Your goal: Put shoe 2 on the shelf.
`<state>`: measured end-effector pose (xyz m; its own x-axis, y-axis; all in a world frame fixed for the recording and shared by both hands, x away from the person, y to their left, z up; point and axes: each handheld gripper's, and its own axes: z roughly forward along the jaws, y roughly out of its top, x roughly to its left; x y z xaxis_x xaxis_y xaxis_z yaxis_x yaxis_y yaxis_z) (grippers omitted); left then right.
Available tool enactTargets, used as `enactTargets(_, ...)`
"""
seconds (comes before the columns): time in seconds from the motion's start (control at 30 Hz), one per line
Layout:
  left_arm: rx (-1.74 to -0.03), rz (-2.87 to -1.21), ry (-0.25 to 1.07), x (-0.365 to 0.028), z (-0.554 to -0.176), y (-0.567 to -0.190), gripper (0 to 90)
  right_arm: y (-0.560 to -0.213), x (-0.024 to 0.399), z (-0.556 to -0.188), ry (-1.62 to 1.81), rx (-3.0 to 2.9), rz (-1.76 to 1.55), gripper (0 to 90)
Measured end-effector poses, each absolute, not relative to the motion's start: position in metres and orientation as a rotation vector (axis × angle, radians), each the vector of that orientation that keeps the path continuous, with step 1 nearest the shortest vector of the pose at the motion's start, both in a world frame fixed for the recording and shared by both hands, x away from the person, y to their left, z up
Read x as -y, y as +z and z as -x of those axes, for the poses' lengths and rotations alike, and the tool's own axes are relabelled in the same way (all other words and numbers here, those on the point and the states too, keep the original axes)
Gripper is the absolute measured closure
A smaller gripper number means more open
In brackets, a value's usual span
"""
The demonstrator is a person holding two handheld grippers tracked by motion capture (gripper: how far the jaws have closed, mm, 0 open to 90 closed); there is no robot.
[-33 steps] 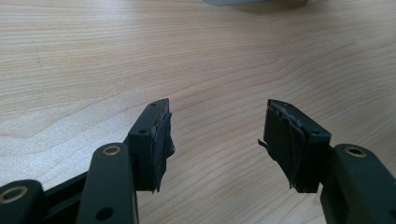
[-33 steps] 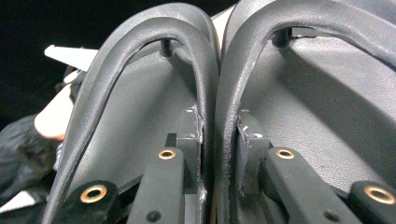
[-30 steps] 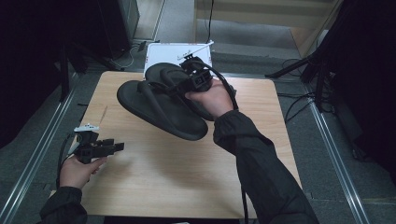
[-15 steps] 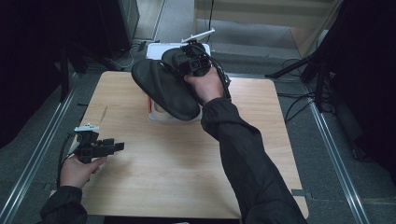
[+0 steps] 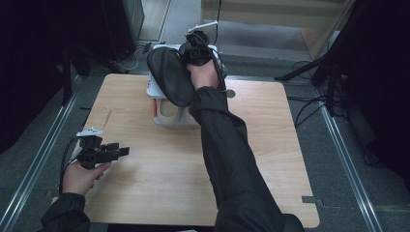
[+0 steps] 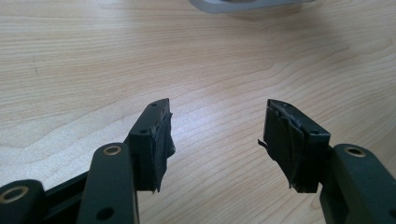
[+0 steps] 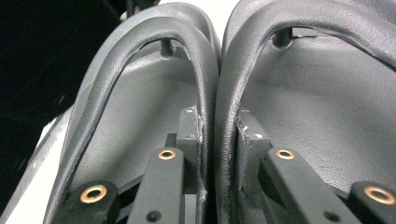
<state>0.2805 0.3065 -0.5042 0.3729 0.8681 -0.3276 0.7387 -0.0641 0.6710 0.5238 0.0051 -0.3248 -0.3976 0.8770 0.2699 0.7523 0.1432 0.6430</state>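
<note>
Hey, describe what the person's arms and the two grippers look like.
Both arms wear dark long sleeves; the hands are bare, no gloves. Each gripper is black: the left gripper has two flat jaws with brass-coloured rivets and worn black padding, a white plate on top and a black cable trailing. The right gripper has the same rivets.

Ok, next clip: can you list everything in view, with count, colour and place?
Sandals: two, black, held together in the air over the box, straps pinched between the right gripper's jaws.
Box: one, white, open, far middle of the table.
Table: one, light wood, centre.
Left gripper: one, black, open, near left of the table, nothing between its jaws.
Right gripper: one, black, shut on the sandals, above the box.
Sleeves: two, dark, entering from the bottom.
</note>
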Motion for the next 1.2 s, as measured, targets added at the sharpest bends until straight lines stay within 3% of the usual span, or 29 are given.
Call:
enactTargets(0.67,-1.360,-1.834,0.189,-0.299,-0.285,-0.504,42.0,-0.340,-0.023,-0.547,1.122,-1.890,-1.875,75.1)
enactTargets(1.2,-1.366,-1.823,0.207,-0.302,-0.285,-0.503,42.3,-0.341,-0.029,-0.549,1.117,-1.845,-1.881,73.5)
